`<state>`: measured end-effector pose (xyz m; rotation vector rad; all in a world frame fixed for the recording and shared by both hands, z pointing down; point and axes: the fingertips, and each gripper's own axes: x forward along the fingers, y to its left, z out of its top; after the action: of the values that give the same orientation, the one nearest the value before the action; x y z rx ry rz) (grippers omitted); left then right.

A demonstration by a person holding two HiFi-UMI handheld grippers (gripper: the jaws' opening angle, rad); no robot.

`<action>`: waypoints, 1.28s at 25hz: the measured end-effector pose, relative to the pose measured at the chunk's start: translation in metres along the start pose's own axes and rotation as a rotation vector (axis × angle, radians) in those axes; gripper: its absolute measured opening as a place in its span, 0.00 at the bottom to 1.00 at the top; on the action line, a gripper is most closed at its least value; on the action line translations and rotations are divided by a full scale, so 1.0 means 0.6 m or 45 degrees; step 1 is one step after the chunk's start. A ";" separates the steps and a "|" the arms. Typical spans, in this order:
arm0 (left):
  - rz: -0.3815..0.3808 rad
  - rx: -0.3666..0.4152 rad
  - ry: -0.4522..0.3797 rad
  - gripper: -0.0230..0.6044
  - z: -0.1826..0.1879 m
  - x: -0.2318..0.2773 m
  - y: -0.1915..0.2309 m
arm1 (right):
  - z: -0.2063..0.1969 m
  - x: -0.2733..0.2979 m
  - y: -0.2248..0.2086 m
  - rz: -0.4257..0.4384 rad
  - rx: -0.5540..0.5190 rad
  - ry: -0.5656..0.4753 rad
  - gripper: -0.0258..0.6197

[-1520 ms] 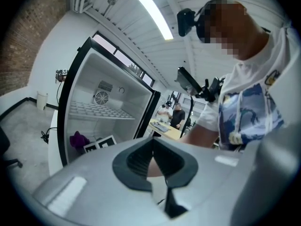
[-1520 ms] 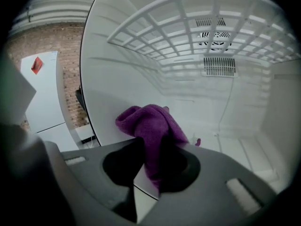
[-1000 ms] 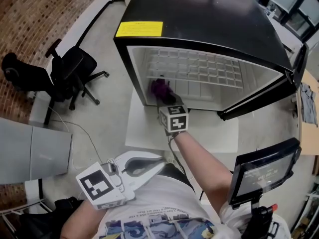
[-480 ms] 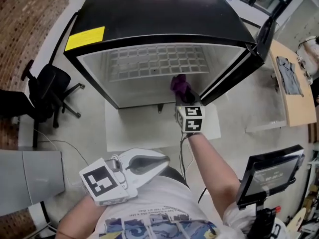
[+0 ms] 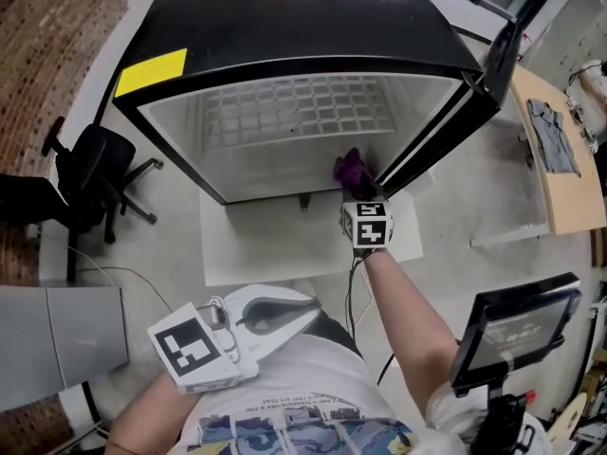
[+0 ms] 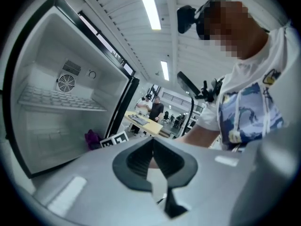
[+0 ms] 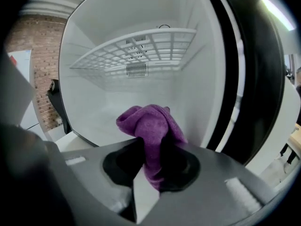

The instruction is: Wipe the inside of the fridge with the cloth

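Note:
The black fridge [image 5: 303, 27] stands open with a white inside and a wire shelf [image 5: 294, 107]. My right gripper [image 5: 355, 186] is shut on a bunched purple cloth [image 5: 352, 168], held at the fridge floor's right front corner, close to the right wall. In the right gripper view the cloth [image 7: 153, 131] sticks up from between the jaws, facing the white interior [image 7: 141, 79]. My left gripper [image 5: 289, 313] hangs low near my body, shut and empty, away from the fridge; its view shows the jaws [image 6: 153, 161] pressed together and the cloth [image 6: 91, 138] far off.
The fridge door [image 5: 498, 64] swings open at the right. A white mat [image 5: 285, 240] lies on the floor under the fridge front. A black office chair [image 5: 90, 173] stands left. A wooden table [image 5: 555, 150] and a monitor [image 5: 517, 335] sit to the right.
The right gripper carried the cloth from the fridge's left front across to the right front corner. The head view shifted too. The left gripper stayed put.

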<state>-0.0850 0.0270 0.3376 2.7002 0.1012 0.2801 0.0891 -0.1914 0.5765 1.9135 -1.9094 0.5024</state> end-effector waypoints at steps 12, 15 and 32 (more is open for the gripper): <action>0.147 -0.034 -0.077 0.04 -0.013 -0.066 0.013 | 0.010 0.034 0.170 0.205 -0.017 -0.008 0.16; 0.190 -0.034 -0.106 0.04 -0.016 -0.086 0.016 | 0.010 0.040 0.226 0.274 -0.048 0.002 0.16; 0.365 -0.034 -0.184 0.04 -0.061 -0.210 0.021 | 0.002 0.052 0.452 0.533 -0.150 0.035 0.16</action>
<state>-0.2157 0.0159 0.3526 2.6942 -0.3314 0.1668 -0.1819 -0.2179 0.5972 1.4270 -2.2745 0.5166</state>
